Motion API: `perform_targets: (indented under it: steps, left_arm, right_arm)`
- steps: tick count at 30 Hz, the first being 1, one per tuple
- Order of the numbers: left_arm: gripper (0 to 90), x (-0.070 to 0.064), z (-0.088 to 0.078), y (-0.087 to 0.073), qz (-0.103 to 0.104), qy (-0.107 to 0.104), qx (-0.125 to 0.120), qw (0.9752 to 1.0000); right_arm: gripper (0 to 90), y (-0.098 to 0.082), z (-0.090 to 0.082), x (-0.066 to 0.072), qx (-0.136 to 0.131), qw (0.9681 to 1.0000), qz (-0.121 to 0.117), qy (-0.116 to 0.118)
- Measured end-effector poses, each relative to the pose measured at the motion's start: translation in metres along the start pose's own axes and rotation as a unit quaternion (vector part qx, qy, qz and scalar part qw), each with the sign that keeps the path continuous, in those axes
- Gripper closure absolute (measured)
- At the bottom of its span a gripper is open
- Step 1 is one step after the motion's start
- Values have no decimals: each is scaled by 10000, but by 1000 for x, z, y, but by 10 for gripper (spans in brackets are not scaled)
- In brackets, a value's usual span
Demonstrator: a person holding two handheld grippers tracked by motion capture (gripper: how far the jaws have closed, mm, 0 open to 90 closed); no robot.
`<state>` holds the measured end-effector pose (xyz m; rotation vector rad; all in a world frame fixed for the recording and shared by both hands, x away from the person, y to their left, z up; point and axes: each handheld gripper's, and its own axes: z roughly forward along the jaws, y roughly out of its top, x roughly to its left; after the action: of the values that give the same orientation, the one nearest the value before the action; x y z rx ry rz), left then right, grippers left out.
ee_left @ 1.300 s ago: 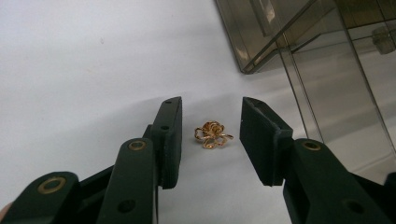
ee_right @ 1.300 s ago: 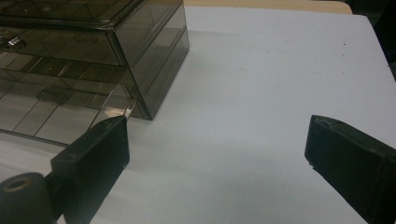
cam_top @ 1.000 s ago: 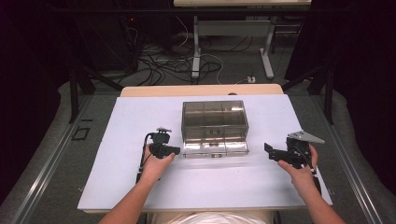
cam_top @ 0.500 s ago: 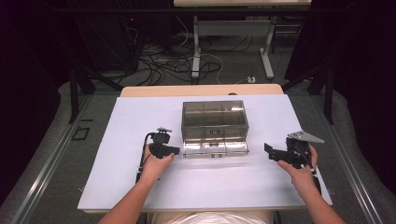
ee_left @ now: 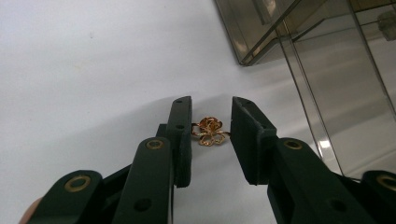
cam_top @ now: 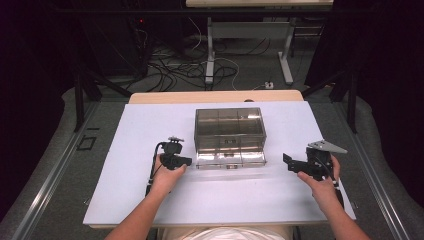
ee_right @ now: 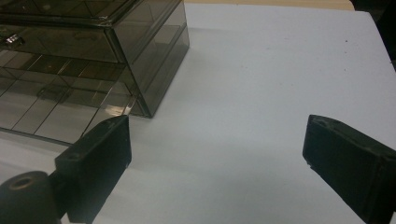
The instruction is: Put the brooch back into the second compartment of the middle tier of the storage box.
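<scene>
1. The left gripper [ee_left: 211, 128] has its jaws parted around a small gold flower-shaped ornament [ee_left: 209, 131] lying on the white table [cam_top: 140, 135].
2. It sits just left of the smoky clear drawer box [cam_top: 229, 129].
3. The right gripper [cam_top: 295, 165], jaws spread wide and empty, is held low to the box's right.

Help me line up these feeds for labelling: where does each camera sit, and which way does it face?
High view: above the person's side, looking forward and down; forearms, left gripper and right gripper show.
Left gripper view: on the left gripper, looking along its jaws at a gold ornament.
Right gripper view: on the right gripper, looking past wide-open jaws over the white table.
All three share the smoky clear box.
</scene>
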<state>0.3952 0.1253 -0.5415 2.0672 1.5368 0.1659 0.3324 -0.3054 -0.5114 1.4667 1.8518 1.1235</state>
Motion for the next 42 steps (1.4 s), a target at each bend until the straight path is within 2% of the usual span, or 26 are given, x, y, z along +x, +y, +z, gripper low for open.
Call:
perform_targets:
  steps: [17, 21, 42]
  left_arm:
    - [693, 1, -2, 0, -45, -1, -44, 10000]
    - [693, 1, -4, 1, -47, -12, -21, 10000]
    - [694, 0, -20, 4, -61, 26, -248, 9997]
  right_arm:
    - [78, 0, 0, -1, -8, 10000, -20, 5]
    - [78, 0, 0, 0, -12, 10000, 53, -5]
    - [81, 0, 0, 0, -26, 10000, 43, -9]
